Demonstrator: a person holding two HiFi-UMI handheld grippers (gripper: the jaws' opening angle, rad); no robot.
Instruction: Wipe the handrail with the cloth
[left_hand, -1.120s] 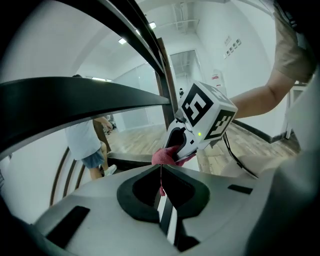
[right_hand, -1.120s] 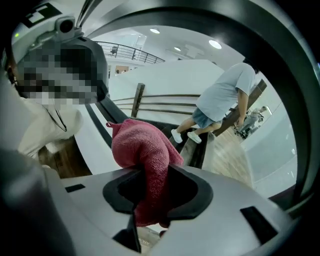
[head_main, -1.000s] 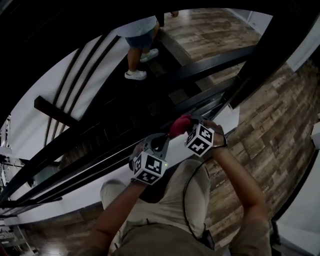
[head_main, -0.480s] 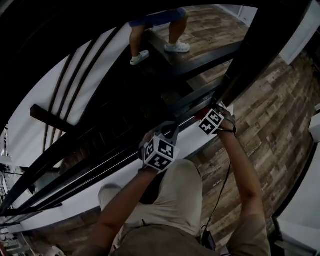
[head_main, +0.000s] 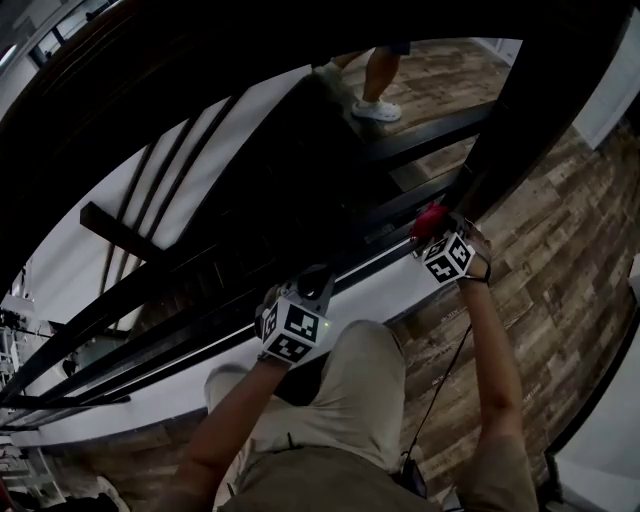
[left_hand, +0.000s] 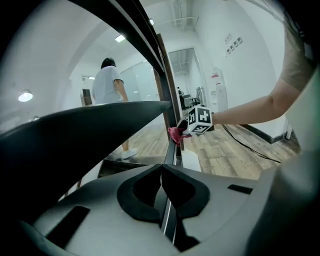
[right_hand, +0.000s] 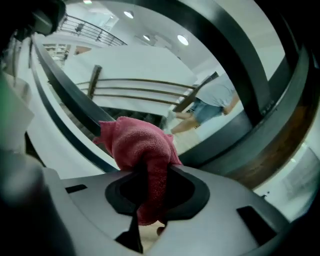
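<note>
My right gripper (right_hand: 147, 185) is shut on a red cloth (right_hand: 140, 145), which bunches out above the jaws. In the head view the cloth (head_main: 430, 218) presses against the dark handrail (head_main: 385, 245) beside a thick dark post (head_main: 520, 110), with the right gripper (head_main: 437, 235) just below it. My left gripper (head_main: 316, 288) sits lower left along the same rail. Its jaws meet with nothing between them, and the thin rail (left_hand: 172, 150) runs on beneath them. The left gripper view shows the right gripper (left_hand: 185, 131) and the cloth (left_hand: 175, 134) farther along that rail.
Several dark rails and balusters (head_main: 150, 215) sweep from lower left to upper right. A person's legs and white shoes (head_main: 378, 108) stand on the wood floor (head_main: 540, 260) beyond; that person (left_hand: 110, 85) faces away. A cable (left_hand: 250, 145) trails across the floor.
The right gripper slid the cloth up and to the right along the handrail toward the post. The left gripper stayed low on the rail. The person beyond walked farther right.
</note>
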